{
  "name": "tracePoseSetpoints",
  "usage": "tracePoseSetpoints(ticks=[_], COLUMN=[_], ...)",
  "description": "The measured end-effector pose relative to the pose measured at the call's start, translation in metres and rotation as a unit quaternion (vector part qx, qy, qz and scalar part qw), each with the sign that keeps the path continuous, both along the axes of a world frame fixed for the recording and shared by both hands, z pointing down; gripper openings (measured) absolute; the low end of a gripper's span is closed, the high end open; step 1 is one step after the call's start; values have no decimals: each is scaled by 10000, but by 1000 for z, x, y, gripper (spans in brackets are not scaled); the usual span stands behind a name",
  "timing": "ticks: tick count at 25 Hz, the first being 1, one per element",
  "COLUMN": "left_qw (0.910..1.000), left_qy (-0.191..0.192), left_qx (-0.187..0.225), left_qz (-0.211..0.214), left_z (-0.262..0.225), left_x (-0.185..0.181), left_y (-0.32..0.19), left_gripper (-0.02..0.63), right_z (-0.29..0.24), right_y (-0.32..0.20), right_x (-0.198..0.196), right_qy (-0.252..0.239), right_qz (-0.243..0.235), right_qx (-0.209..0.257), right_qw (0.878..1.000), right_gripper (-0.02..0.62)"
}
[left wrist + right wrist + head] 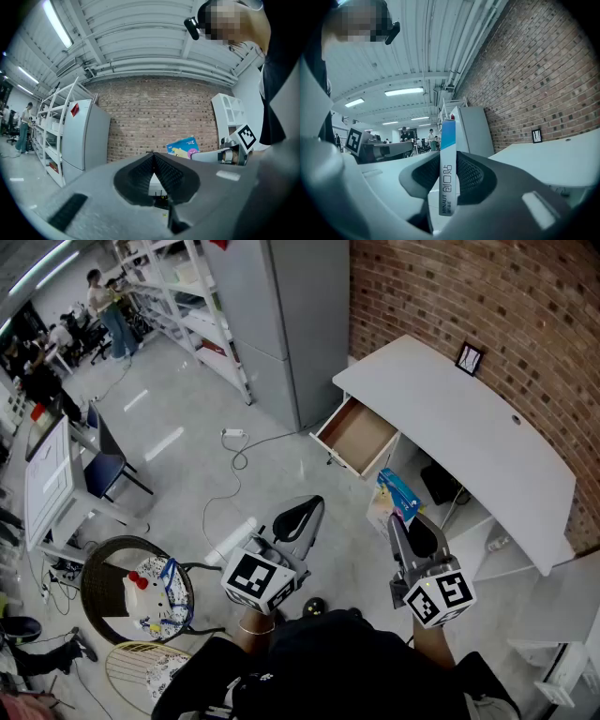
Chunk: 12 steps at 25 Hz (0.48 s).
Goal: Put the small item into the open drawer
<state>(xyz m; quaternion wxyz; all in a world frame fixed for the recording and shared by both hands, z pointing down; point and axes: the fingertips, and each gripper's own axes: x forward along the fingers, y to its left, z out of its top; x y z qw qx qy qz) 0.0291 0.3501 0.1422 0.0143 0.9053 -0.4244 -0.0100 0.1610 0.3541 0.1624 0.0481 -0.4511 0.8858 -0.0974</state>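
One flat blue-and-white cardboard box (447, 187) stands upright, pinched between the fingers of the right gripper (449, 157) and poking past their tips. The only pulled-out, brown-lined drawer (356, 435) sits ahead of those tips with open floor between. The left gripper (152, 157) is clenched on nothing.

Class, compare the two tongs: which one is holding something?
The right tongs clamp a blue-and-white bandage box edge-on; the left tongs are shut with nothing between them.

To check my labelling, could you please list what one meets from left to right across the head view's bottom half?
The round chair → left gripper → right gripper, shut on the small box.
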Motion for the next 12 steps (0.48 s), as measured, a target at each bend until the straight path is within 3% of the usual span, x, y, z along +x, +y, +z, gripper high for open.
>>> tracePoseSetpoints(ticks=[12], left_qw=[10000], left_qy=[0], left_qx=[44], left_qz=[-83], left_z=[1], left_x=[5], left_y=[12], left_gripper=[-3], right_z=[3], right_y=[12], right_x=[13], right_qy=[-286], right_qz=[-47], right_qx=[-36], right_qw=[9996], right_gripper=[101])
